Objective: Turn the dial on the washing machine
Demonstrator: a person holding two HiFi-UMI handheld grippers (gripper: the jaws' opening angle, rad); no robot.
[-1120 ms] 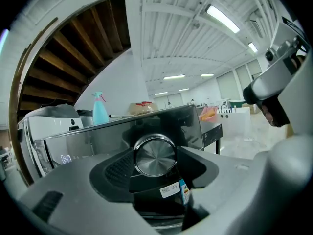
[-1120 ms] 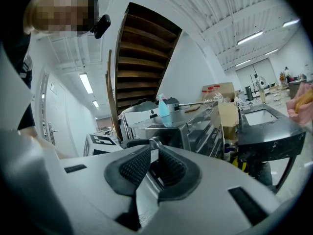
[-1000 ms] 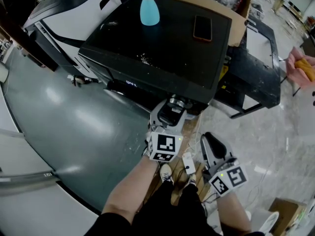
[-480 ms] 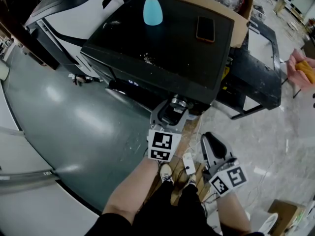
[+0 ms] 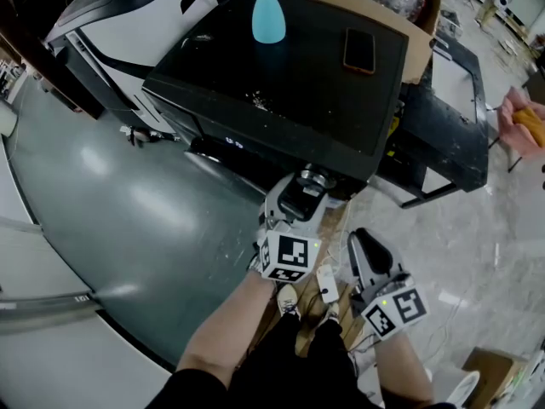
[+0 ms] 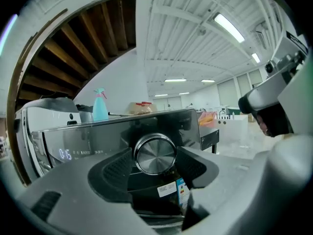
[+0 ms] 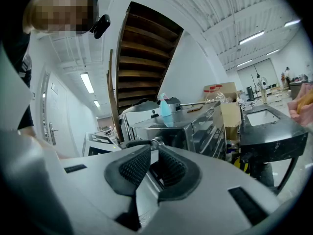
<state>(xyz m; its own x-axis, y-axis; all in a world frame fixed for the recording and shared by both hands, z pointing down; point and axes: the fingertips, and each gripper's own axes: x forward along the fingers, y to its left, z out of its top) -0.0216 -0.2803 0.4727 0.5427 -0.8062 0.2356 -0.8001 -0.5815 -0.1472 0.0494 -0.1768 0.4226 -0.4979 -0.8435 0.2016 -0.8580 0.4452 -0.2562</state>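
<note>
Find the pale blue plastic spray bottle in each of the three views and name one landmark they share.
Head view: the pale blue plastic spray bottle stands at top centre.
Left gripper view: left of centre, up-left of the round metal dial.
Right gripper view: centre, just above the jaws.
Shared landmark: the black washing machine under it.

Your left gripper [image 5: 306, 186] and right gripper [image 5: 361, 239] have pale grey shells and black ribbed pads [image 7: 134, 168]. Each carries a cube [image 5: 287, 256] with black-and-white square markers. You wear dark trousers [image 5: 289, 365].
</note>
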